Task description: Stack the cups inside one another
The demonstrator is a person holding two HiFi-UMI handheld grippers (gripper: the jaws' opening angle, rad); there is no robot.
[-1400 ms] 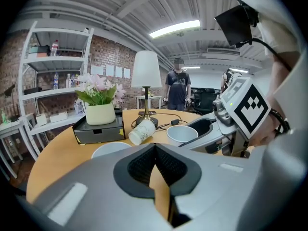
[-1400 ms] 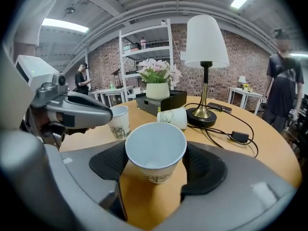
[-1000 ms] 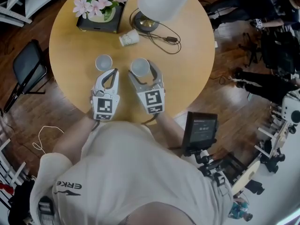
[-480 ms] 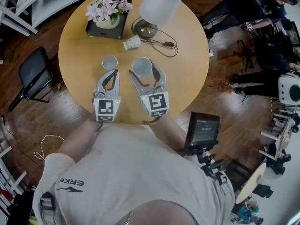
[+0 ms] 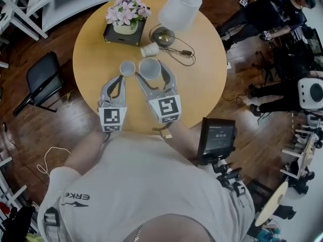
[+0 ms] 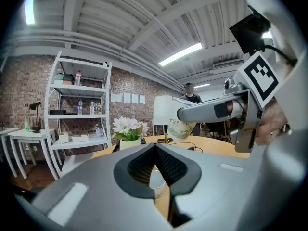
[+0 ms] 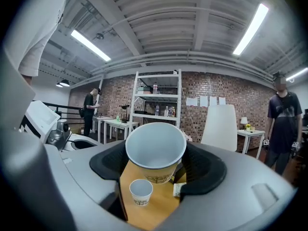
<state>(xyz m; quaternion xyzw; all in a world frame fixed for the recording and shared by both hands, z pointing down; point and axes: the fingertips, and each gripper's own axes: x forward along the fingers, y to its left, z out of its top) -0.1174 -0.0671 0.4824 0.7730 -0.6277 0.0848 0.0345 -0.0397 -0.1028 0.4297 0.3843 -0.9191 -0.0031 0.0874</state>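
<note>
My right gripper (image 5: 151, 75) is shut on a white paper cup (image 5: 150, 68) and holds it upright above the round wooden table (image 5: 202, 79). The right gripper view shows that cup (image 7: 155, 150) wedged between the jaws of the right gripper (image 7: 155, 163). Just left of it a second cup (image 5: 127, 68) stands upright on the table, seen below the held one as a small cup (image 7: 141, 191). A third cup (image 5: 150, 50) lies on its side further back. My left gripper (image 5: 121, 78) is shut and empty, its tips just short of the standing cup (image 6: 157, 183).
A white lamp (image 5: 179, 8) with its cord (image 5: 177, 49) and a flower pot (image 5: 126, 17) on a dark tray stand at the table's far side. A black chair (image 5: 43, 79) stands to the left. A tablet on a stand (image 5: 217, 137) is at the right.
Both grippers have risen. The right one has carried its cup up and leftward, closer to the standing cup. The left gripper's tips have come nearer that cup too.
</note>
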